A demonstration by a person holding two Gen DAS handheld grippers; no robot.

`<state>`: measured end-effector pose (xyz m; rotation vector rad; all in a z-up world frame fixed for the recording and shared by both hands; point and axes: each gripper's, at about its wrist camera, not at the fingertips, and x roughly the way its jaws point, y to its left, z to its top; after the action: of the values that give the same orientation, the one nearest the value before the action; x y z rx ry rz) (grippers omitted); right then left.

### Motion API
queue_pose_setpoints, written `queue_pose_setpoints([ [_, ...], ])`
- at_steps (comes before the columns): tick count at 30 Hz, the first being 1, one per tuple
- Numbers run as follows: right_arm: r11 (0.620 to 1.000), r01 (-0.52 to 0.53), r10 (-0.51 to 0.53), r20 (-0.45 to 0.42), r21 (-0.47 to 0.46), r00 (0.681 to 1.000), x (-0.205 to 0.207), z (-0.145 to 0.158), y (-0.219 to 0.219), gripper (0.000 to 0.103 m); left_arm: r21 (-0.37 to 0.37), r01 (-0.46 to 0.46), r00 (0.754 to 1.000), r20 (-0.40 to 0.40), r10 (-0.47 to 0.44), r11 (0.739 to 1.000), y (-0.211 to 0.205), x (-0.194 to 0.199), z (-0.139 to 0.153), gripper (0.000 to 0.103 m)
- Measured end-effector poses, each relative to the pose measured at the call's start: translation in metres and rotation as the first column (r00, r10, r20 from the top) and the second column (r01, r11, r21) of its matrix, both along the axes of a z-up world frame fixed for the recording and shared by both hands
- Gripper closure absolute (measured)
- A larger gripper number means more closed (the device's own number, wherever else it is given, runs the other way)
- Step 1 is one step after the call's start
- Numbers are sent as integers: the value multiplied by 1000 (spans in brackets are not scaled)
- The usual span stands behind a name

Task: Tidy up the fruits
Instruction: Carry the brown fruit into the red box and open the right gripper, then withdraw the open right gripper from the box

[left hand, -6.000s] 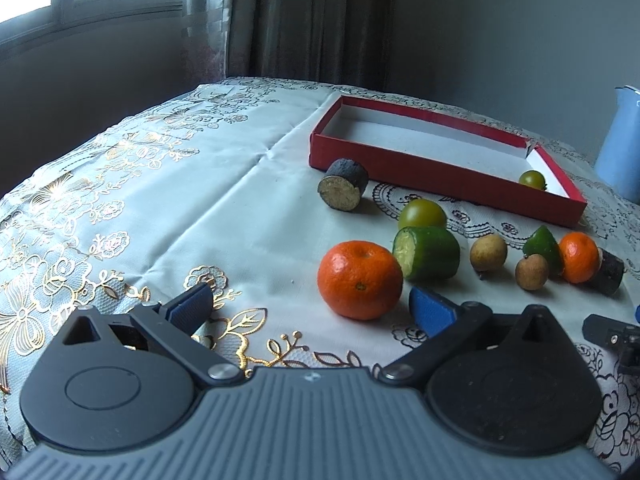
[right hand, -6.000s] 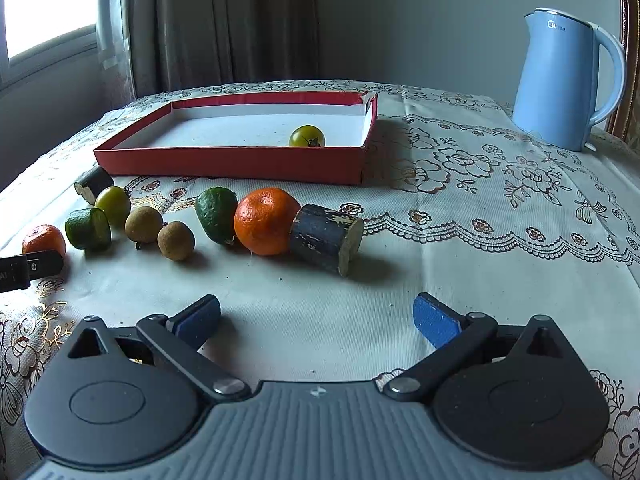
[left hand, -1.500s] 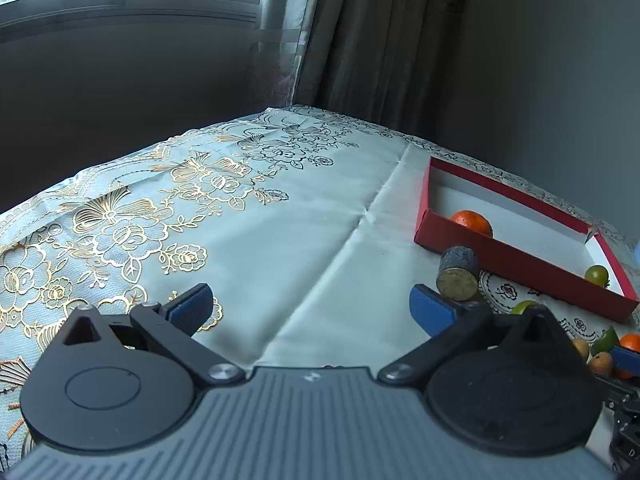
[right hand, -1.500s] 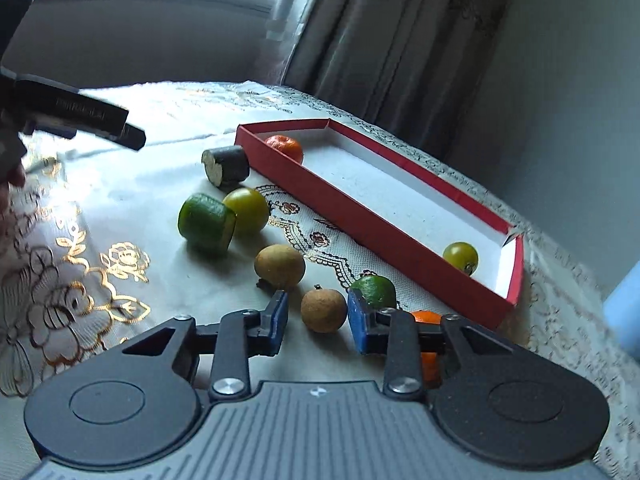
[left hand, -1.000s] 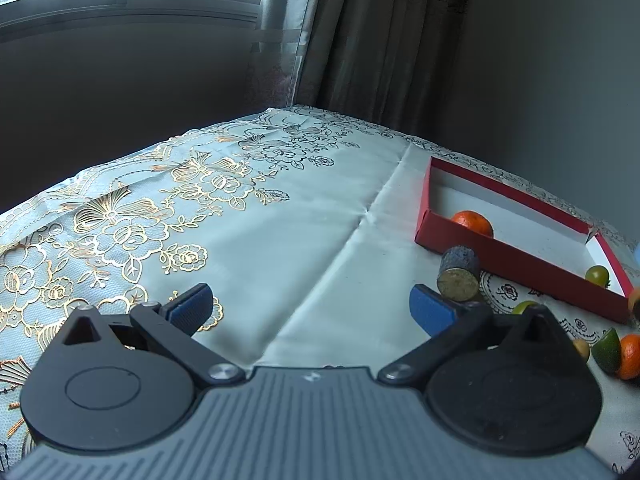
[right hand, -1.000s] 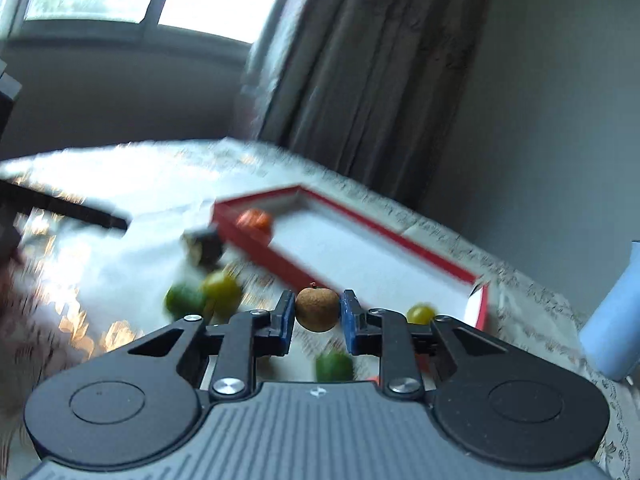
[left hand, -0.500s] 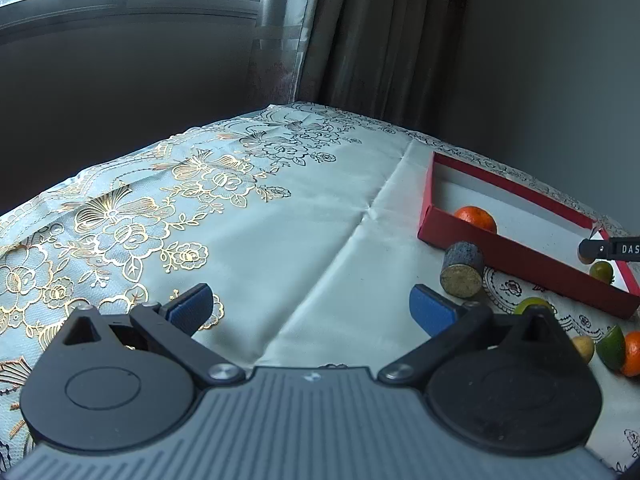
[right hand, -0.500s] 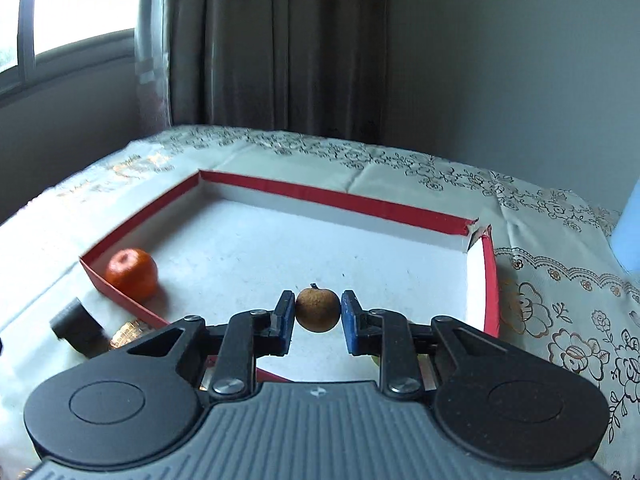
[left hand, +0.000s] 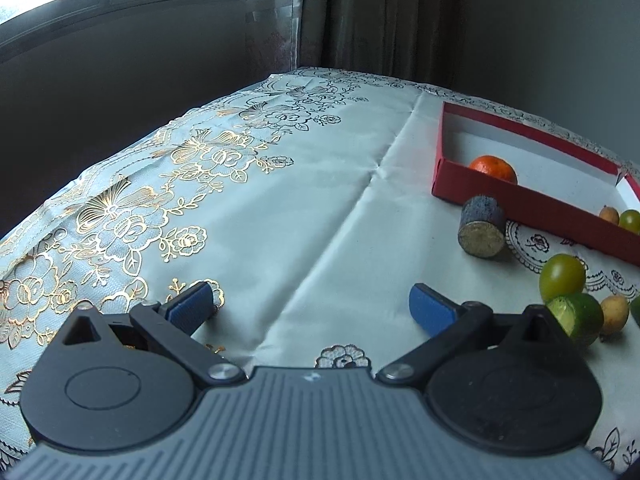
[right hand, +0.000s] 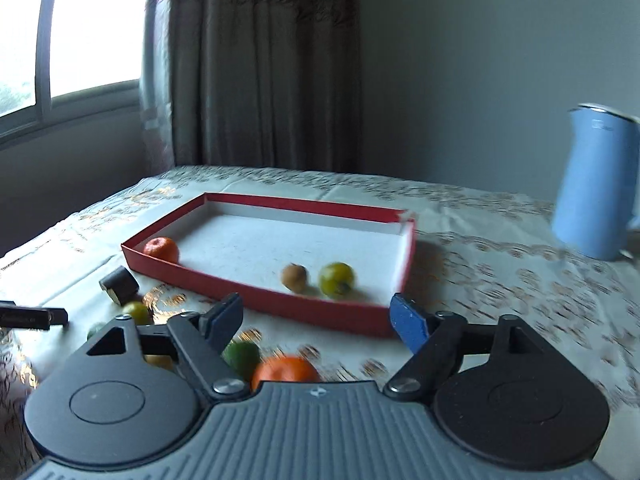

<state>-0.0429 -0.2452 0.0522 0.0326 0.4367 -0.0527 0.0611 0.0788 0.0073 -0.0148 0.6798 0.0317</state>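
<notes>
While three fruits already lie in the red tray [right hand: 276,305] — a longan [right hand: 294,277] just beside a green tomato [right hand: 337,279] near the right end, and an orange [right hand: 161,250] in the left corner — the rest wait on the cloth [left hand: 280,184] in front of it, among them a second orange [right hand: 285,369], a lime [right hand: 241,353], and a dark cylinder [left hand: 481,226] near the tray's wall. Both grippers are spread wide and empty, the right gripper [right hand: 317,319] above the loose fruit and the left gripper [left hand: 311,307] over bare cloth. My worry is that the round fruit will roll if nudged by one finger, or squirt from an off-centre pinch.
</notes>
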Motion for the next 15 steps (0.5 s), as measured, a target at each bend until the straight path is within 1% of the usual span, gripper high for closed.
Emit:
queue_pose_setpoints([
  [3, 999, 51, -51, -24, 7, 998, -28, -7, -17, 22, 22, -2, 1000, -3, 2, 1000, -3, 0, 0, 0],
  [5, 996, 93, -92, -54, 15, 994, -38, -14, -28, 22, 33, -3, 1000, -1, 3, 999, -4, 0, 0, 0],
  [10, 986, 163, -156, -162, 30, 974, -43, -40, -50, 22, 40, -5, 1000, 4, 5, 999, -5, -1, 0, 0],
  [12, 984, 178, -171, -182, 25, 968, -42, -49, -52, 22, 28, -1, 1000, 14, 0, 1000, -3, -3, 1, 0],
  [13, 983, 182, -173, -198, 29, 965, -41, -52, -53, 20, 15, 8, 1000, 24, -8, 1000, -2, -5, 2, 0],
  [14, 982, 188, -180, -193, 25, 965, -41, -51, -53, 15, 5, 16, 999, 34, -16, 1000, -1, -7, 2, 0],
  [15, 980, 196, -188, -191, 20, 963, -41, -51, -53, 12, -1, 20, 999, 46, -20, 1000, 0, -9, 3, 0],
])
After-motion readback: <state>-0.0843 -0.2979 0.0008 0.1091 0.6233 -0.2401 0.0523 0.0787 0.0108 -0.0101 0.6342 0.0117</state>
